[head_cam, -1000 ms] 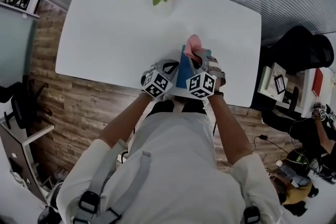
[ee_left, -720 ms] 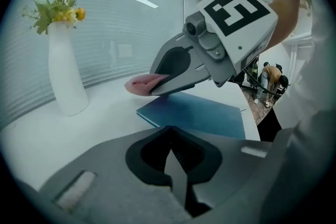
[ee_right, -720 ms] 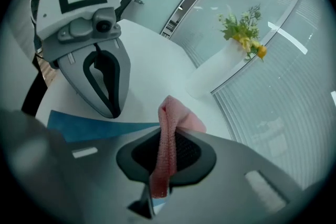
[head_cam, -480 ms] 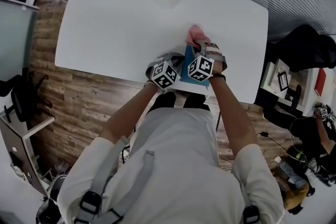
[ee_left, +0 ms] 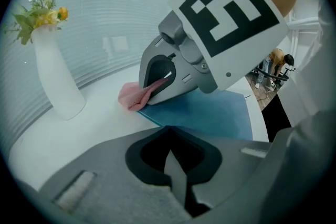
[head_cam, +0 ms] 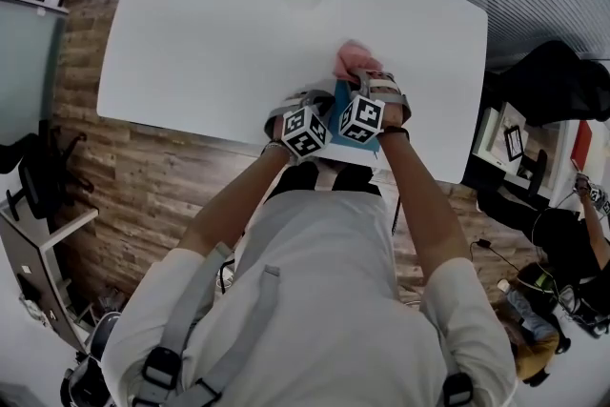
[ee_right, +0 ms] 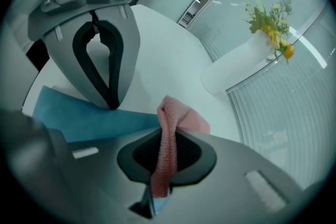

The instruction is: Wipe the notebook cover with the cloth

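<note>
Both grippers have been drawn closer together and nudged toward the far side of the table (head_cam: pixel 191 33). The pink cloth (ee_right: pixel 168 139) is pinched between the jaws of the right gripper (ee_right: pixel 156 189), and its loose end is spilled just past the far edge of the blue notebook (ee_left: pixel 210 115), which is laid flat near the table's front edge. The left gripper (ee_left: pixel 176 178) is pressed shut on nothing, apparently steadying the notebook's side. Wiping seems to be under way; most of the cover is judged still to be passed over.
</note>
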`<state>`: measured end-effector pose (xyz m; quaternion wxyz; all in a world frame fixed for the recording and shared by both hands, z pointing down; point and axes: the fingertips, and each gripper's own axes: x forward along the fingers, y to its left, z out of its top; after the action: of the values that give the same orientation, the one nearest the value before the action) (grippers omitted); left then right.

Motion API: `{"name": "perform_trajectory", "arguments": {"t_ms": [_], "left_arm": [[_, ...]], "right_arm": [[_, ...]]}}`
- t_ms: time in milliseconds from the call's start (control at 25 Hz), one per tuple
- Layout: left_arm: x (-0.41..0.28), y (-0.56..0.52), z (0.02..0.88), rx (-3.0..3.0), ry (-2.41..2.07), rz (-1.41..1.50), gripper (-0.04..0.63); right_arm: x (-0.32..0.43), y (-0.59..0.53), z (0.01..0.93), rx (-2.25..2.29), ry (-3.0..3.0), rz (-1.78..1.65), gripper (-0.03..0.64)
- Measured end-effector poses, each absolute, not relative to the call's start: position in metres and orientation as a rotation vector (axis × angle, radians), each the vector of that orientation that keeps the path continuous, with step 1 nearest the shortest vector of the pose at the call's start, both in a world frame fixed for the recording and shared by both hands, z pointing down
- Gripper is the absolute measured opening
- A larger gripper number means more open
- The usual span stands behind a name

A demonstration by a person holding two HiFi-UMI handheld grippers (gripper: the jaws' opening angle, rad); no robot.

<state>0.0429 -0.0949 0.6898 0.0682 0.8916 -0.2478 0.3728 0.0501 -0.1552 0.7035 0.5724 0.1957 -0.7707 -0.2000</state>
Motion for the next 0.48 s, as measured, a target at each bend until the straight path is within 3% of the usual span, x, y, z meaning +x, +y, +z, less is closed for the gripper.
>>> {"name": "perform_trajectory", "arguments": {"t_ms": [480], "left_arm": [[0.043, -0.095, 0.692, 2.670, -0.739, 1.124, -0.006]], "right_arm": [[0.051, -0.137, 0.705, 0.439, -1.799, -0.479, 0.011]]}}
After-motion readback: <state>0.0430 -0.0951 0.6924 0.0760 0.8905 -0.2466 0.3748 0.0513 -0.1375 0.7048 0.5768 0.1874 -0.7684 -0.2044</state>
